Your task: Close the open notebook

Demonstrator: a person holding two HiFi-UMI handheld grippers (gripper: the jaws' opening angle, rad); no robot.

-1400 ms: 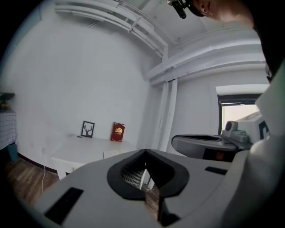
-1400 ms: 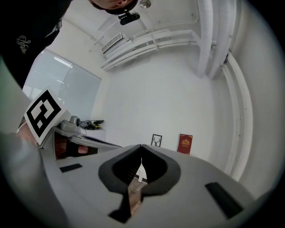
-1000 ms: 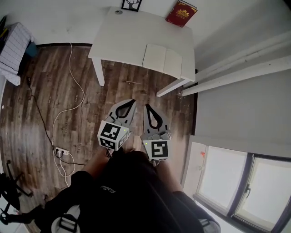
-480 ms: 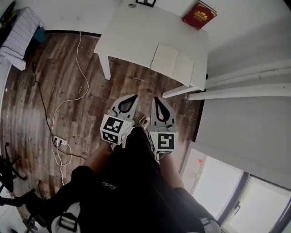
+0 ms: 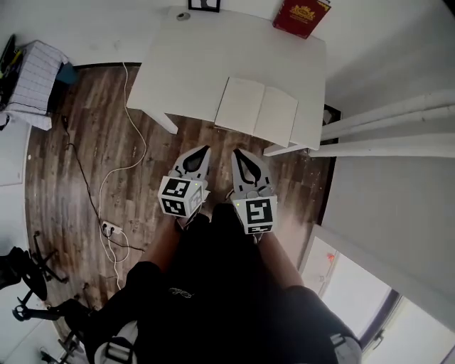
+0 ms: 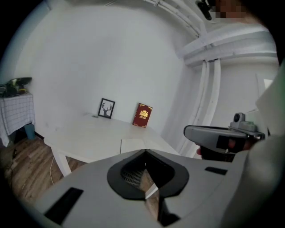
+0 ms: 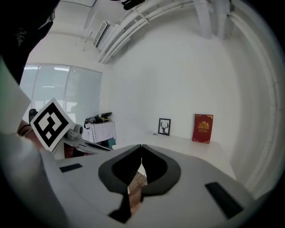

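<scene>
An open notebook (image 5: pixel 257 114) with blank white pages lies flat near the front edge of a white table (image 5: pixel 192 64). The left gripper view shows the notebook (image 6: pixel 133 145) just beyond the jaws. Both grippers hang side by side in front of the table, over the wooden floor, short of the notebook. My left gripper (image 5: pixel 201 150) (image 6: pixel 145 151) is shut with nothing in it. My right gripper (image 5: pixel 240 153) (image 7: pixel 140 146) is also shut and empty, its jaws meeting at the tip.
A red book (image 5: pixel 302 17) (image 7: pixel 203 128) and a small framed deer picture (image 5: pixel 204 5) (image 7: pixel 164 126) lean against the wall at the table's back. A white cable (image 5: pixel 114 178) and power strip (image 5: pixel 110 229) lie on the floor at left. White pipes (image 5: pixel 384 128) run at right.
The table and notebook have come nearer and lower in the head view as I step toward them. Both grippers stay shut and side by side.
</scene>
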